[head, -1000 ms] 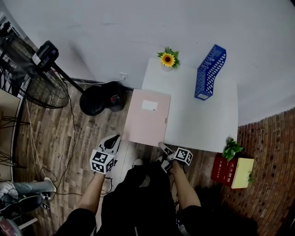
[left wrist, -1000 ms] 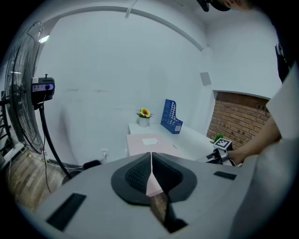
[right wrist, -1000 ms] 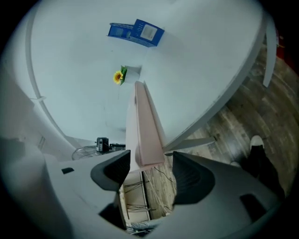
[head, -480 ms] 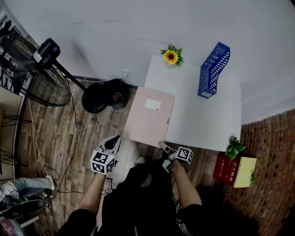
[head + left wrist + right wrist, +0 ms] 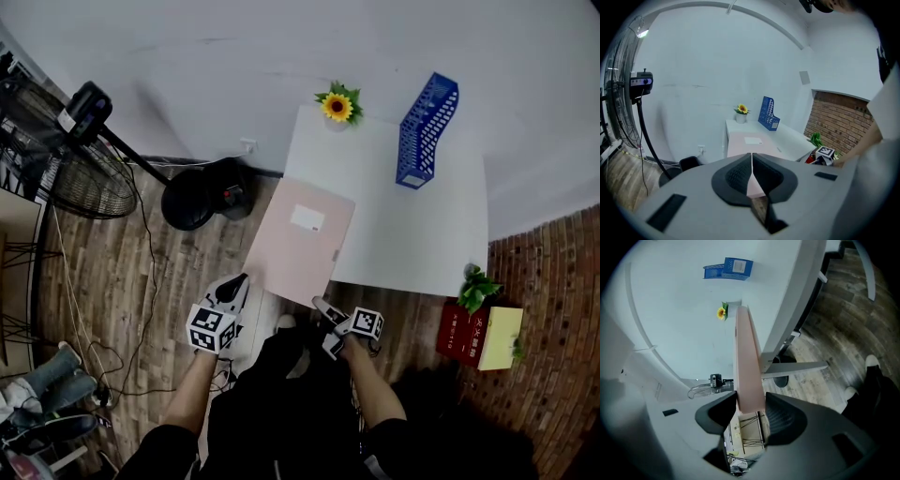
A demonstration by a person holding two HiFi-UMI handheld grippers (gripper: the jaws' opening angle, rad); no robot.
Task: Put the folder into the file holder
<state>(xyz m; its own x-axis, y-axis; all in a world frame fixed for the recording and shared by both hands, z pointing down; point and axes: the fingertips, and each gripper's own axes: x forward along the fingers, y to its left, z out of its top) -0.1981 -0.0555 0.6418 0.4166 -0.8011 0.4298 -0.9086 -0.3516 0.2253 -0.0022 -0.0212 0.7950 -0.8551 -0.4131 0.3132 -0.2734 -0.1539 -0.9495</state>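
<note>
Right gripper [image 5: 750, 401] first: its jaws have just been closing, and they're now pinching the near edge of the pink folder [image 5: 747, 357], one pad on each face.

Left gripper [image 5: 751, 157] has its jaws pressed together with nothing in them. It hangs over the floor just off the white table's [image 5: 412, 234] near left corner, close to the folder's corner. Can't really tell if it touches.

The folder lies flat on the table's left part, and its near end sticks out past the table's front edge.

The blue file holder [image 5: 427, 131] stands at the table's far right side, well apart from the folder. A little sunflower pot [image 5: 336, 105] sits on the table's far left corner.
</note>
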